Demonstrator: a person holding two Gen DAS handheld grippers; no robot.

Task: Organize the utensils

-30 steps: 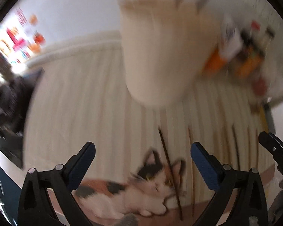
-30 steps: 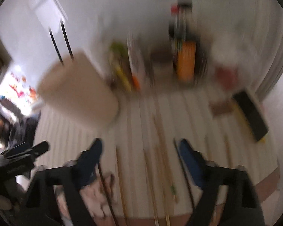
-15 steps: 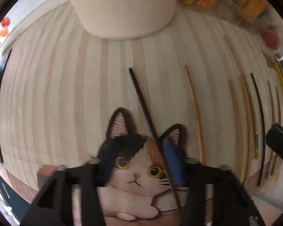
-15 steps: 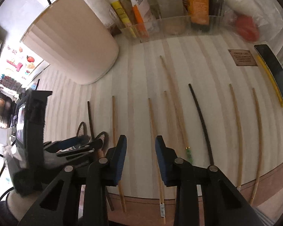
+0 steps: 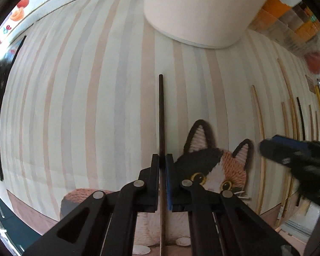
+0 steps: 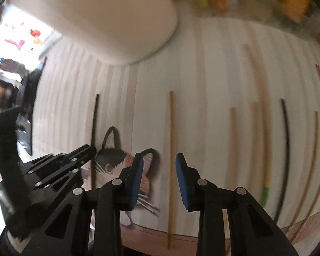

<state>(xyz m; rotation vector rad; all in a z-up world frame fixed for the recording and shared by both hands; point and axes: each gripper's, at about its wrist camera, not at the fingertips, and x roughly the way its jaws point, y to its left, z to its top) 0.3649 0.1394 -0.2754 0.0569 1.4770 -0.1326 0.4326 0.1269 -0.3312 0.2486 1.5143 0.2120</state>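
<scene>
My left gripper (image 5: 162, 160) points down at the striped worktop (image 5: 96, 106); its jaws have just been closing and now stand together on the dark chopstick (image 5: 161, 111), which runs straight between them, its far end reaching toward the cream holder (image 5: 198, 10) and its near end passing back under the gripper body. The chopstick lies just left of the cat picture (image 5: 213, 166) printed on the mat.

My right gripper (image 6: 159, 179) has its jaws apart, partly closed, nothing pressed between them. A light wooden chopstick (image 6: 170, 149) lies on the worktop in the gap between the jaws, nearer the right one; I cannot tell if either pad touches it. Its far end points toward the holder (image 6: 117, 21), its near end crosses the brown border of the mat.

From the right wrist view, the left gripper (image 6: 83, 151) sits at the left, on the dark chopstick (image 6: 95, 115) beside the cat's ear.

Further right on the worktop: several more light chopsticks (image 6: 232, 140) and a black one (image 6: 287, 132), roughly parallel, well apart from both grippers. View is motion-blurred at the top
</scene>
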